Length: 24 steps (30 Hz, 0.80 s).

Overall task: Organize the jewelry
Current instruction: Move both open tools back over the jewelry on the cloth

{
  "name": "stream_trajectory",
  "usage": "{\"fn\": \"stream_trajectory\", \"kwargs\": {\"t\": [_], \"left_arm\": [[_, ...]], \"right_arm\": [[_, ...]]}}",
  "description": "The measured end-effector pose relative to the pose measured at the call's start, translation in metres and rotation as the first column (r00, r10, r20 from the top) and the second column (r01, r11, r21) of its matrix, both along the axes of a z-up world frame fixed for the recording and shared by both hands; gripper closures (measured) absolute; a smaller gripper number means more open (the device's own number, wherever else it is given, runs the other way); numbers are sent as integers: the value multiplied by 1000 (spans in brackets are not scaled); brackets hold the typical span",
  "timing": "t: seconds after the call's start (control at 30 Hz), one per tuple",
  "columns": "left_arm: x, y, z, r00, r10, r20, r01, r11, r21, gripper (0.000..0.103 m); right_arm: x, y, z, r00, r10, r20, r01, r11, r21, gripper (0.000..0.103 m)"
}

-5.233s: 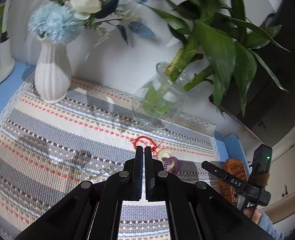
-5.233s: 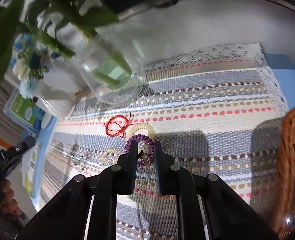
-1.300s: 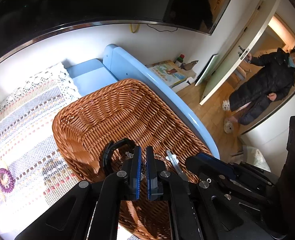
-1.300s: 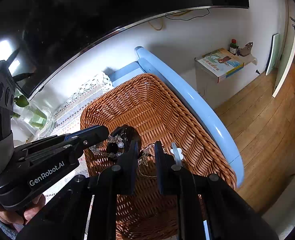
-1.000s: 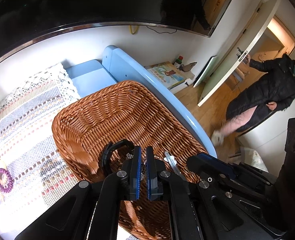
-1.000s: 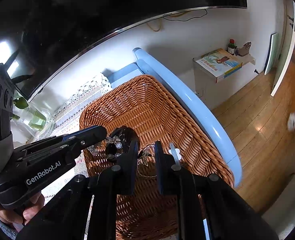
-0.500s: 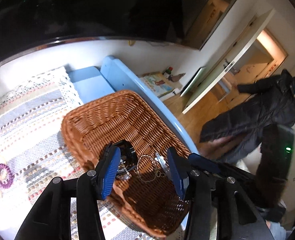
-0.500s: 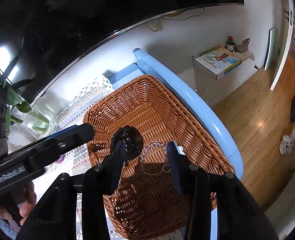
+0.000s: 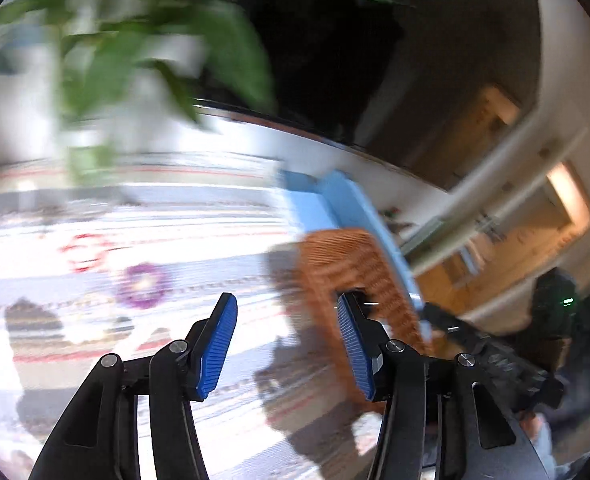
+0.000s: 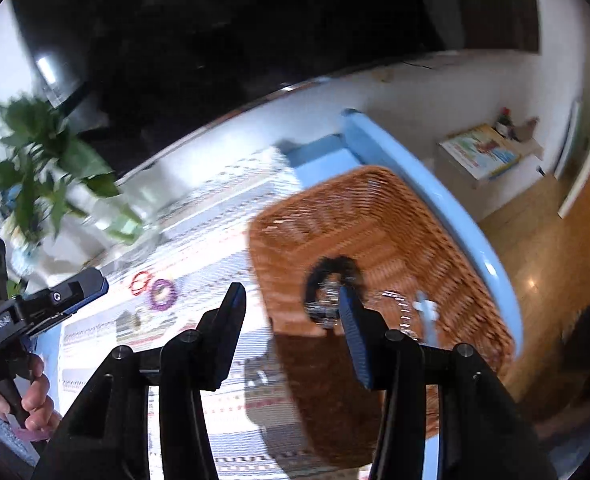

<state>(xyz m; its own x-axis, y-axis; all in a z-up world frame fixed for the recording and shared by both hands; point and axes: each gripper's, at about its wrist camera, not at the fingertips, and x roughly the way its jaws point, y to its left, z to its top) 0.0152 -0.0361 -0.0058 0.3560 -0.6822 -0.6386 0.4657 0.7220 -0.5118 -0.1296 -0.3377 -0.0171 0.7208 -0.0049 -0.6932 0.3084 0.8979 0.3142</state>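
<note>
Currently the jewelry lies in two places. A black ring (image 10: 332, 276), a chain (image 10: 399, 307) and a pale clip (image 10: 426, 309) lie in the basket (image 10: 379, 216) at the right. A purple coil (image 10: 163, 294) and a red cord loop (image 10: 141, 283) lie on the striped cloth (image 10: 215, 240) to the left, close together, the cord on the far side of the coil. A further pale piece near the coil may be present, but blur hides it.

The right gripper (image 10: 293, 308) hangs over the basket's near-left rim; its jaws have just been opening, stand moderately wide, and nothing is between them. The left gripper (image 9: 287, 320) points at the cloth between coil (image 9: 145, 283) and basket (image 9: 351, 264); its jaws have likewise just been opening, stand wide, and are empty.

The step in hand appears to be the return to the cloth for the next piece. Recommended practice:

1. Settle the left gripper before descending; its view is heavily blurred.
2. Centre one piece only between the pads; coil and cord (image 9: 85, 252) lie close enough to snag together.
3. Lower the pads to the cloth and close on the piece, not on the weave.
4. Keep clear of the plant (image 10: 43, 176) at the far left.
</note>
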Motion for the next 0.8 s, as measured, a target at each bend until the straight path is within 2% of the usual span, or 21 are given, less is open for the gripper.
{"fn": "stream_trajectory", "kwargs": {"t": [0.1,0.17,0.3,0.4,0.5,0.57,0.67,0.73,0.8], "left_arm": [[-4,46,-7,994,112,12,-113,991,74,49],[-8,77,-15,984,179,-3,-178,981,83,49],[-16,132,-28,946,317,-66,-314,948,48,49],[-22,156,-30,913,400,-80,-396,916,65,49],[-26,164,-35,892,443,-91,-437,896,84,48],[-25,165,-39,887,450,-104,-442,892,94,48],[-10,156,-41,896,432,-109,-417,899,131,48],[4,146,-44,905,415,-90,-401,905,141,48],[23,138,-52,905,414,-92,-402,906,130,48]], "right_arm": [[14,27,10,998,69,5,-69,997,-27,51],[25,48,15,992,126,7,-126,991,-38,49],[48,96,19,966,260,5,-260,965,-38,44],[64,134,18,932,363,-5,-363,931,-40,44],[80,166,14,901,433,-27,-434,899,-52,44],[88,178,8,885,465,-38,-466,884,-34,44],[106,190,-6,858,511,-54,-513,859,-6,44],[121,192,-13,854,516,-64,-518,856,-10,44],[141,189,-21,851,519,-79,-521,853,-7,44]]}}
